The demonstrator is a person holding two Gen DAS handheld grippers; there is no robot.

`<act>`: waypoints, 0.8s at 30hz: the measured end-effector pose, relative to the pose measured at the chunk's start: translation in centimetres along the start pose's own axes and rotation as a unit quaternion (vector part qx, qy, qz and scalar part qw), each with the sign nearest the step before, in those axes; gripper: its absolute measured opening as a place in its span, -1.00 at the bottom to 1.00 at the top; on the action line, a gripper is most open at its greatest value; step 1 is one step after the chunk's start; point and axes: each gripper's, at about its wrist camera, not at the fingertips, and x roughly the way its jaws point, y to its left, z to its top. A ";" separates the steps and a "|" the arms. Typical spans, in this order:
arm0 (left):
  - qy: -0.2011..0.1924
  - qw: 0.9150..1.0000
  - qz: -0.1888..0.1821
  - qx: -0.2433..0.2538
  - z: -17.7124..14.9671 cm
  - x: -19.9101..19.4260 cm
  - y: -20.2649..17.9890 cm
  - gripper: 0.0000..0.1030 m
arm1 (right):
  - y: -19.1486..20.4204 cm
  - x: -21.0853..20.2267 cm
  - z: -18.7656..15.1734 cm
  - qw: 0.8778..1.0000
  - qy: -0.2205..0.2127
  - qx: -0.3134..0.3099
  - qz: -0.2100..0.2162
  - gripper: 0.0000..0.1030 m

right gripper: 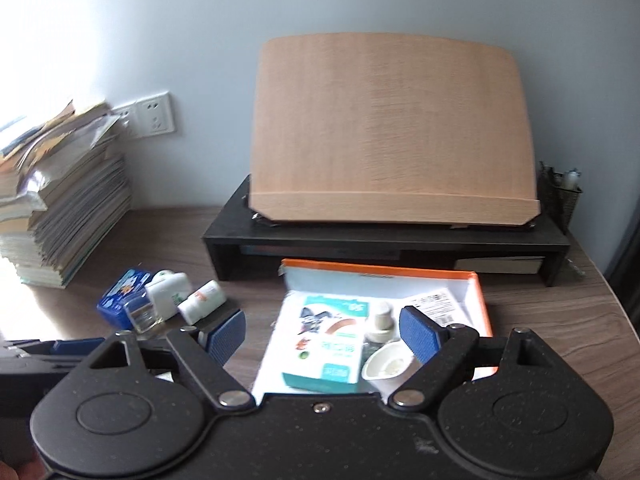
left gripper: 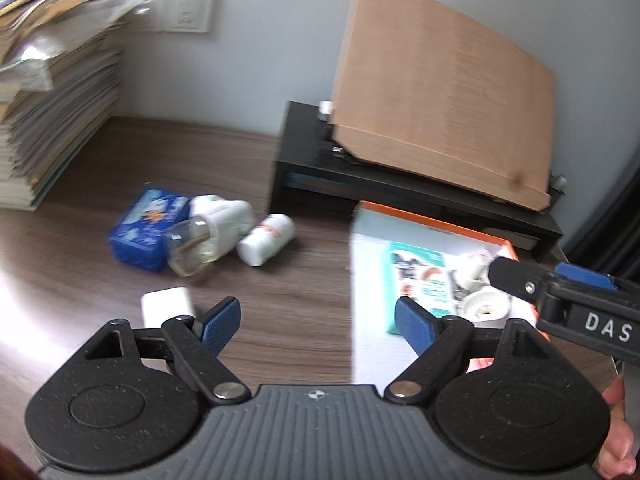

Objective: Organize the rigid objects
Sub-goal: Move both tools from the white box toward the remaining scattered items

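**Between loads at the sorting box**

Both the left gripper (left gripper: pixel 318 326) and right gripper (right gripper: pixel 322 330) hang empty, fingers apart, over the desk (left gripper: pixel 100 184). The orange-rimmed box (right gripper: pixel 478 300) near its front edge holds several items. Next, likely, a reach toward the white bottle (left gripper: pixel 266 240) left of the box.

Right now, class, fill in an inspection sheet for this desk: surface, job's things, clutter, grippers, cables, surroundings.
Surface: brown wooden desk.
Job's things: orange-rimmed box holds a teal packet and a small bottle; outside it lie a blue box, clear-ended bottle, white bottle and white block.
Clutter: paper stack.
Grippers: left gripper and right gripper both open, empty.
Cables: nothing seen.
Surroundings: wall sockets, wooden board on a black riser.
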 end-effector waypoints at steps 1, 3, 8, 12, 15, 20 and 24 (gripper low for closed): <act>-0.001 1.000 0.004 -0.003 0.0 -0.1 0.6 0.68 | 0.4 0.1 0.0 1.000 0.001 -0.002 0.001 0.92; -0.003 1.000 0.015 -0.011 0.1 -0.2 2.0 0.68 | 1.0 0.3 -0.1 1.000 0.003 -0.002 0.005 0.92; -0.004 0.998 0.050 -0.040 0.7 0.1 6.1 0.70 | 2.2 0.8 -0.3 1.000 0.008 -0.002 0.012 0.92; -0.006 0.996 0.078 -0.045 2.1 1.3 9.2 0.71 | 2.9 1.4 -0.7 1.000 0.017 -0.002 0.013 0.92; -0.002 0.995 0.089 -0.044 3.5 3.0 11.1 0.71 | 3.2 1.9 -1.1 1.000 0.025 0.001 0.010 0.92; 0.012 0.996 0.084 -0.029 5.8 6.8 13.5 0.71 | 3.4 2.6 -2.0 0.999 0.042 0.006 0.005 0.92; 0.029 0.997 0.072 -0.004 6.8 9.8 14.5 0.71 | 3.6 3.1 -2.6 0.999 0.054 0.006 0.001 0.92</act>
